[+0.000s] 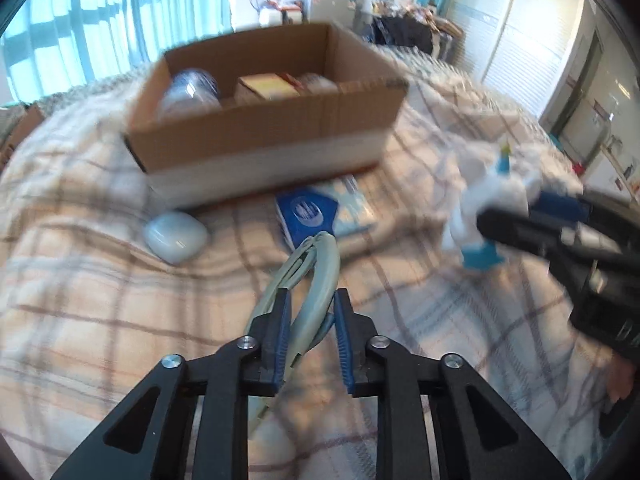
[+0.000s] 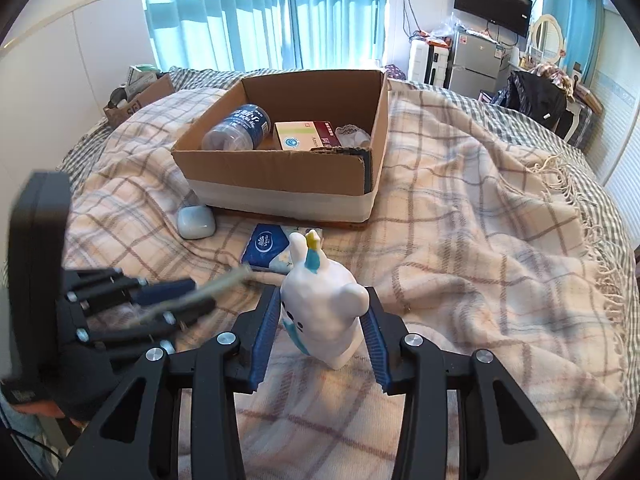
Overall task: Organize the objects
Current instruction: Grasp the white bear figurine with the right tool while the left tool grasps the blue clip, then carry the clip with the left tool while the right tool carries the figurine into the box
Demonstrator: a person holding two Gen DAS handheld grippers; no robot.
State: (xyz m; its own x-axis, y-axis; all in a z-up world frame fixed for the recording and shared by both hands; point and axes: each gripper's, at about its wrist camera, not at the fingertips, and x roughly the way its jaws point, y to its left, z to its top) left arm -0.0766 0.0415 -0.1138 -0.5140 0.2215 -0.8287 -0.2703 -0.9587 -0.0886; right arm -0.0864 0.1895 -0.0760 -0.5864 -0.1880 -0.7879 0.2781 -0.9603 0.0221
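Note:
My left gripper (image 1: 310,300) is shut on a coiled pale grey-green cable (image 1: 316,264) and holds it above the plaid blanket; it also shows in the right wrist view (image 2: 200,300). My right gripper (image 2: 322,300) is shut on a white rabbit figurine (image 2: 324,312) with blue and yellow trim, which also shows in the left wrist view (image 1: 488,208). The open cardboard box (image 2: 280,184) stands ahead on the bed and holds a plastic bottle (image 2: 236,128), a carton (image 2: 304,136) and a small white item. A blue tissue pack (image 2: 266,248) and a pale blue case (image 2: 196,222) lie in front of the box.
The bed is covered by a rumpled plaid blanket (image 2: 460,240) with a fringed right edge. A second small cardboard box (image 2: 140,96) sits at the far left by the wall. A fridge, a TV and a chair with clothes stand beyond the bed.

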